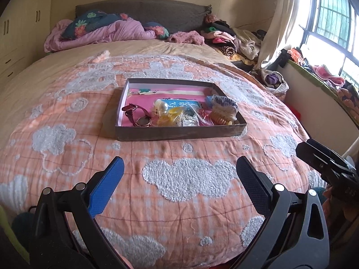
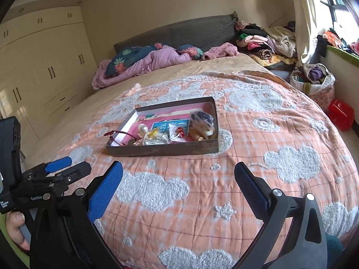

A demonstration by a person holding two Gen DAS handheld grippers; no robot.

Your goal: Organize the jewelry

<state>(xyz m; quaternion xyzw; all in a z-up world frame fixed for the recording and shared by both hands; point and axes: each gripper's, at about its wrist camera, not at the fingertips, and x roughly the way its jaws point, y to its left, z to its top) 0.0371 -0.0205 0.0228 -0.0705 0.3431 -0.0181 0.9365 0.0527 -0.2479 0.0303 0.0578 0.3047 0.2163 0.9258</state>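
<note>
A shallow dark box (image 1: 179, 132) (image 2: 161, 151) with a pink lining lies on the bed. Inside it are a dark red strap watch (image 1: 138, 115) (image 2: 122, 137), a pearl piece (image 1: 162, 107) (image 2: 143, 128), a blue card (image 1: 182, 104) (image 2: 170, 124), small clear bags with trinkets (image 1: 190, 117) (image 2: 177, 132) and a heap of hair clips (image 1: 224, 109) (image 2: 202, 127). My left gripper (image 1: 179, 168) hovers open over the quilt, short of the box. My right gripper (image 2: 178, 174) is also open and holds nothing, just in front of the box.
The peach quilt with white fluffy clouds (image 1: 188, 179) covers the bed. Pillows and a purple duvet (image 1: 107, 31) lie at the headboard, piled clothes (image 1: 228, 38) at the far right. A red container (image 2: 341, 114) and a full bag (image 2: 314, 78) stand on the floor by the window.
</note>
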